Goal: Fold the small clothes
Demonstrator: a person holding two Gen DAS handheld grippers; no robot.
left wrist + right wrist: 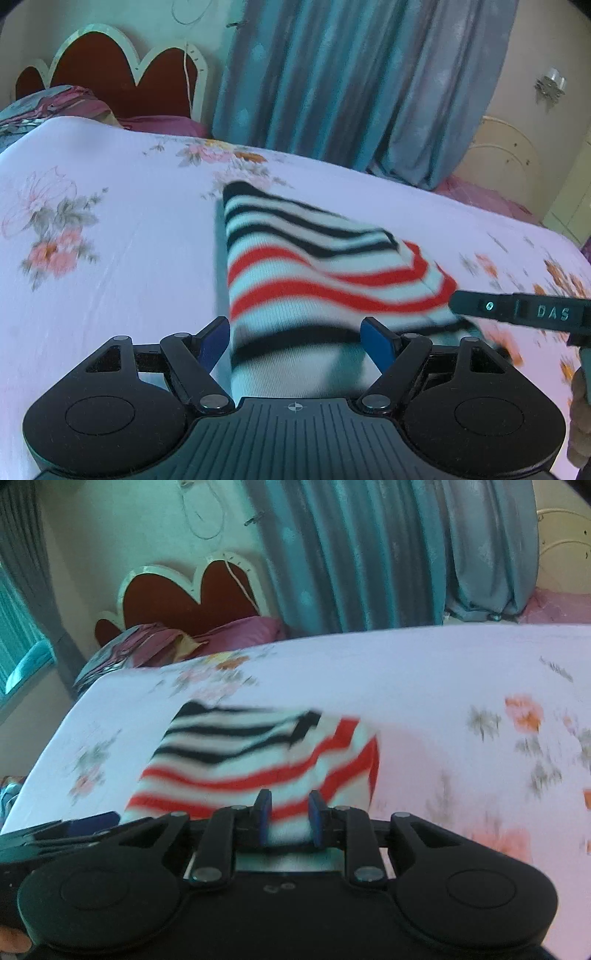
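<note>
On the floral bedsheet (129,258), the striped garment (314,266) ran lengthwise toward upper frame between the left gripper's (295,339) spread jaws; the right gripper (290,821) pinched its near edge.

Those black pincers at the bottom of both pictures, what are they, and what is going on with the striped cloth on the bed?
There is no robot here. A person holds a two-fingered gripper in each hand, and each gripper carries a wide-angle camera looking along its fingers, so each picture is one gripper's own view. The left gripper has its blue pads spread wide on either side of the striped garment, not pressing it. The right gripper has its pads close together with a fold of the same garment pinched between them; it also shows from the side in the left view. The garment, with black and red stripes, lies partly folded on a flowered bedsheet. Behind are a headboard and blue curtains. The pictures are blurred.
</note>
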